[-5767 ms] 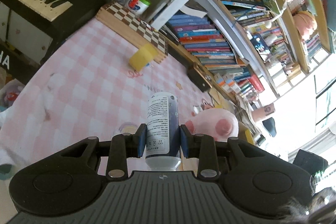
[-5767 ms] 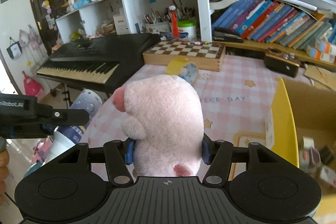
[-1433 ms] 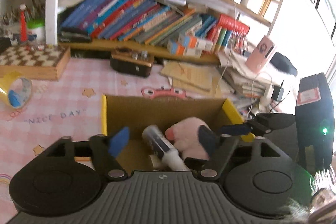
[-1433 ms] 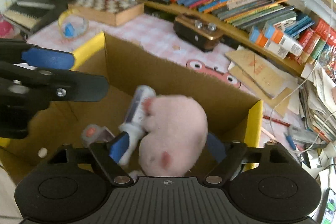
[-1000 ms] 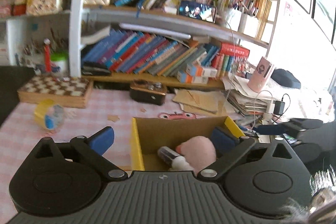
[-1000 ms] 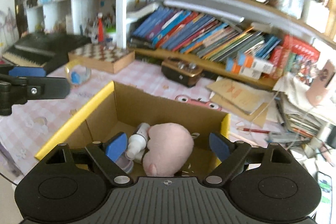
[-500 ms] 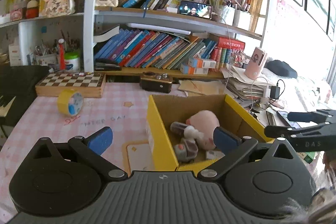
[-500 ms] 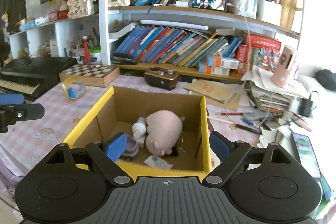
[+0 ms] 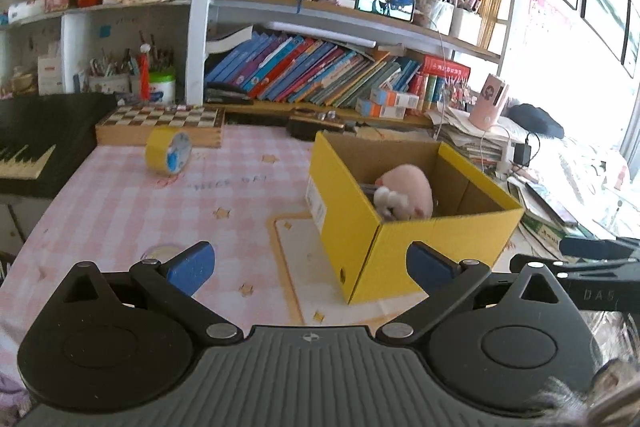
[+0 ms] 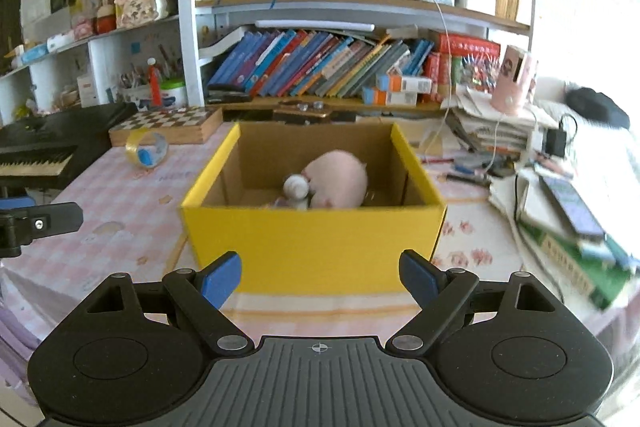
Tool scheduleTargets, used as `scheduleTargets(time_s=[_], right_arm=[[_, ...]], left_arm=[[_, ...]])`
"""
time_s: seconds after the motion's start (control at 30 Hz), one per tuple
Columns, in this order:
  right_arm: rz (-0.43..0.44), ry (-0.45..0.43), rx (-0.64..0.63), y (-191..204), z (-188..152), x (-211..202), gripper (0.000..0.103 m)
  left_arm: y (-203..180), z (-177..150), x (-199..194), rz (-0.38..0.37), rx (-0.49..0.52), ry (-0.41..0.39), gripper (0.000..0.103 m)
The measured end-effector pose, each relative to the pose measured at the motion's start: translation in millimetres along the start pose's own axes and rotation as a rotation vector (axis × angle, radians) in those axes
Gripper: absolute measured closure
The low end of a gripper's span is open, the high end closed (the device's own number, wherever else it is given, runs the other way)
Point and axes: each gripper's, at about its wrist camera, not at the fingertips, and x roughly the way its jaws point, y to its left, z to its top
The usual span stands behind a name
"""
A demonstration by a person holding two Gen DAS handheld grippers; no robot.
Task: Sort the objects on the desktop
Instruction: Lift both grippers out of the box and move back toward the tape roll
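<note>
Hovering short of the yellow box point(image 10: 316, 243), the right gripper point(image 10: 320, 277) has both blue pads spread wide with nothing between them; the box sits dead ahead, just beyond the fingertips. Left gripper point(image 9: 310, 267) likewise wide and empty; from it the box point(image 9: 400, 243) lies ahead and to the right, one corner nearest the tool.

Inside the box: pink plush toy point(image 10: 338, 179) lying toward the far wall, with a white-capped bottle point(image 10: 295, 189) resting against its left side. Other small items low in the box, too blurred to name.

Left on the checked tablecloth point(image 9: 140, 203): yellow tape roll point(image 9: 168, 150), far ahead and left of the left gripper, just in front of the chessboard box point(image 9: 160, 123). From the right gripper the same roll point(image 10: 146, 148) sits far ahead-left, well apart from the box.

Judgement: the sorting looks mostly done, with toy and bottle stowed. The tape roll appears to be the one loose piece outstanding; the left gripper is better placed for it. Clutter of papers and books to the right of the box is probably not part of the job, though that can't be settled from here.
</note>
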Motion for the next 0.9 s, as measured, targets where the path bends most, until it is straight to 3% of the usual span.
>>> scheduleTargets(time_s=[0.4,0.9], right_arm=[[0.000,0.085,0.054,64,-39,-16,0.015],[0.045,0.131,0.008,126,-53,-19,0.015]], left_arm=[[42,-25,-17,-0.041,0.011,0.071,0.000],[76,-36,-31,-0.071,0.050,0.104,0.000]])
